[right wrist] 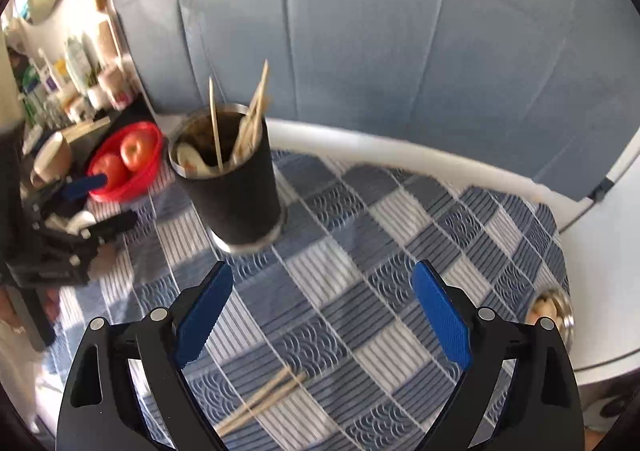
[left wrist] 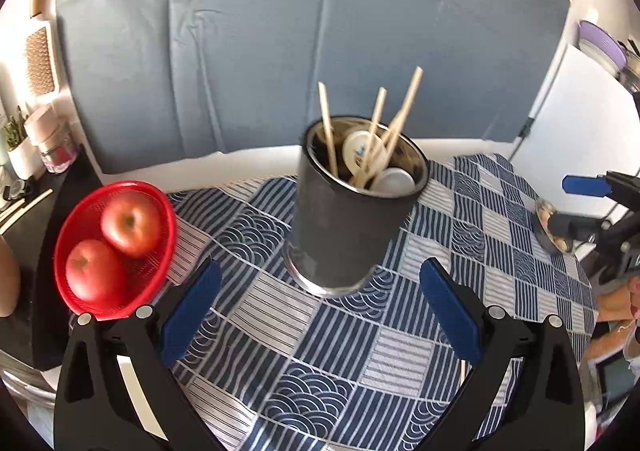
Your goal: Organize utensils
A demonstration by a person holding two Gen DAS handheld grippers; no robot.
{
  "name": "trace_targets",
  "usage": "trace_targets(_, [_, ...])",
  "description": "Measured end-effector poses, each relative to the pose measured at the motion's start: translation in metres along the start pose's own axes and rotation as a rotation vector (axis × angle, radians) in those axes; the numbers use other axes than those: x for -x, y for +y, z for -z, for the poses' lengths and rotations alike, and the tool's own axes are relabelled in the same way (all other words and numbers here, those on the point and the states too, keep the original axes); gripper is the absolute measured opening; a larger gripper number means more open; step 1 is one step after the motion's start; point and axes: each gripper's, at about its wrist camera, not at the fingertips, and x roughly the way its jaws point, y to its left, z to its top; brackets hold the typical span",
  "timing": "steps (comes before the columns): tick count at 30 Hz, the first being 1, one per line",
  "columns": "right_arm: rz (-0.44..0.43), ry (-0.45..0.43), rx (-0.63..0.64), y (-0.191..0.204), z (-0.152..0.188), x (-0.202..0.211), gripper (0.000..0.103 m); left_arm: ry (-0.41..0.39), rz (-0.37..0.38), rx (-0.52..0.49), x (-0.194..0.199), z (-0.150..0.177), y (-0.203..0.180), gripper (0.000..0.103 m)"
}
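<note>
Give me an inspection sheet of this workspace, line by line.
Surface: blue and white patterned tablecloth.
Job's things: dark metal utensil cup upright, holding wooden chopsticks and white spoons; loose pair of wooden chopsticks on the cloth.
Clutter: red mesh basket with two red apples; small metal dish.
Grippers: left gripper open; right gripper open.
Cables: nothing seen.
Surroundings: grey-blue backdrop.
</note>
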Motion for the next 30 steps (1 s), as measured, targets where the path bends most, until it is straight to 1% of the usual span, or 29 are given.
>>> trace_targets(4, [0.019,0.028,-0.007,0.0,0.02,0.0,0.087,0.017,0.024,0.002,-0.001,0.013,-0.007,0.097])
trace_targets(8, [0.017,0.055,-0.02,0.0,0.041,0.001,0.087,0.042,0.016,-0.003,0.0,0.025,-0.015,0.097])
trace_targets(10, [0.011,0.076,-0.021,0.003,0.054,0.003,0.087,0.054,0.032,0.002,0.002,0.03,-0.02,0.097])
trace_targets(12, [0.016,0.084,-0.025,0.008,0.068,0.005,0.087,0.055,0.03,-0.002,0.005,0.036,-0.026,0.097])
trace_targets(15, [0.005,0.107,-0.029,0.017,0.09,0.001,0.087,0.072,0.045,-0.027,0.003,0.047,-0.039,0.097])
trace_targets(17, [0.003,0.134,-0.017,0.024,0.106,-0.006,0.087,0.085,0.054,-0.045,-0.001,0.058,-0.047,0.097])
trace_targets(19, [0.007,0.151,-0.013,0.029,0.119,-0.011,0.087,0.114,0.078,-0.046,-0.007,0.07,-0.054,0.097])
trace_targets(23, [-0.019,0.19,-0.021,0.039,0.149,-0.022,0.087,0.154,0.093,-0.055,-0.017,0.093,-0.066,0.097])
trace_targets(27, [-0.015,0.211,-0.032,0.044,0.168,-0.033,0.087,0.201,0.102,-0.08,-0.03,0.112,-0.076,0.097])
trace_targets(30, [-0.005,0.219,-0.017,0.048,0.181,-0.041,0.087,0.224,0.114,-0.089,-0.037,0.12,-0.08,0.097])
